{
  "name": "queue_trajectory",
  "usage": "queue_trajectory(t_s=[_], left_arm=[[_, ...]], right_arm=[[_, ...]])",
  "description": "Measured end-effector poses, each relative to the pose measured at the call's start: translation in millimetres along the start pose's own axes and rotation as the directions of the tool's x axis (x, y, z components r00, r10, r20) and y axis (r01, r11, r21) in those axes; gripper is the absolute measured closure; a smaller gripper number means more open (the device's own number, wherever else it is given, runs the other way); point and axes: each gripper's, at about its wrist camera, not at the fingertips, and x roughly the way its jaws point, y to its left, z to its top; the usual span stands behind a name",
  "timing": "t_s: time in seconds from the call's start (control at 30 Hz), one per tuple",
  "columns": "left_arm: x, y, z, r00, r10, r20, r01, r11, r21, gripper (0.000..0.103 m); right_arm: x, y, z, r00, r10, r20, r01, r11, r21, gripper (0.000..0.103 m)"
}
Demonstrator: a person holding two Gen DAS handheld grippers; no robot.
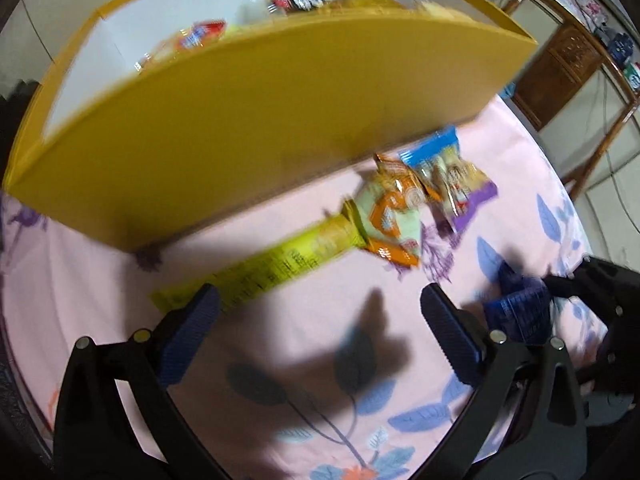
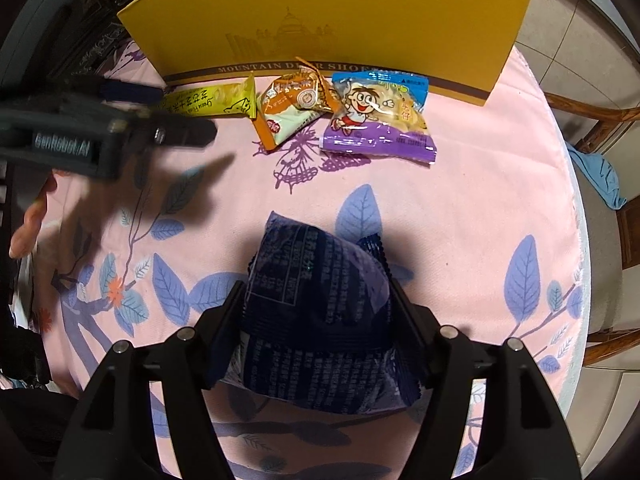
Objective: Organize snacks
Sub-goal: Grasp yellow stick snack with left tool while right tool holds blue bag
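Landmark: yellow box (image 2: pixel 328 28), standing at the far side of the tabletop (image 2: pixel 480 200), its near wall facing both cameras; several wrapped snacks already show inside it in the left wrist view. Right gripper (image 2: pixel 316 320) — jaws pinching a dark blue snack packet (image 2: pixel 316 292), which bulges up between them and is carried on the near side of the box, well apart from its wall. The packet's long axis runs roughly along the gripper's fingers, toward the box. Three snacks lie in a row just in front of the box wall: a yellow stick packet (image 1: pixel 264 268), an orange-and-pale packet (image 2: pixel 292 108), and a blue-and-purple cartoon packet (image 2: pixel 380 116). The stick's long axis lies roughly parallel to the box wall, one end close to the left gripper (image 1: pixel 320 312), whose jaws are spread and hold nothing. The left wrist view is motion-blurred, so contact between its left finger and the stick end cannot be told. Left gripper is the nearer to that row; it points in low from the side, level with the tabletop. Judgement: the held packet must rise over the near wall to go in — clearance above the rim is what matters.
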Motion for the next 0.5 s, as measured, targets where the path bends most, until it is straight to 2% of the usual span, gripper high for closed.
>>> queue_trajectory(t_s=[0.1, 0.17, 0.23, 0.37, 0.5], left_arm=[[8, -2, 11, 1.0, 0.021, -0.013, -0.02, 0.998, 0.059, 0.002], [29, -3, 15, 0.996, -0.008, -0.088, 0.017, 0.994, 0.11, 0.002], [47, -8, 10, 0.985, 0.009, -0.172, 0.019, 0.987, 0.161, 0.002], [42, -11, 1, 0.982, -0.03, -0.186, 0.06, 0.986, 0.156, 0.002], [38, -24, -18, 0.984, 0.003, -0.18, 0.025, 0.988, 0.153, 0.002]], right_arm=[[0, -2, -1, 1.0, 0.005, -0.004, -0.005, 1.0, -0.001, 0.033], [-1, -4, -1, 1.0, 0.009, -0.004, -0.009, 1.0, 0.0, 0.033], [-1, -6, -1, 1.0, 0.011, -0.003, -0.011, 1.0, 0.003, 0.033], [-2, -10, -2, 1.0, 0.017, 0.003, -0.017, 1.0, 0.015, 0.033], [-2, -10, -2, 1.0, 0.006, 0.006, -0.006, 1.0, 0.002, 0.031]])
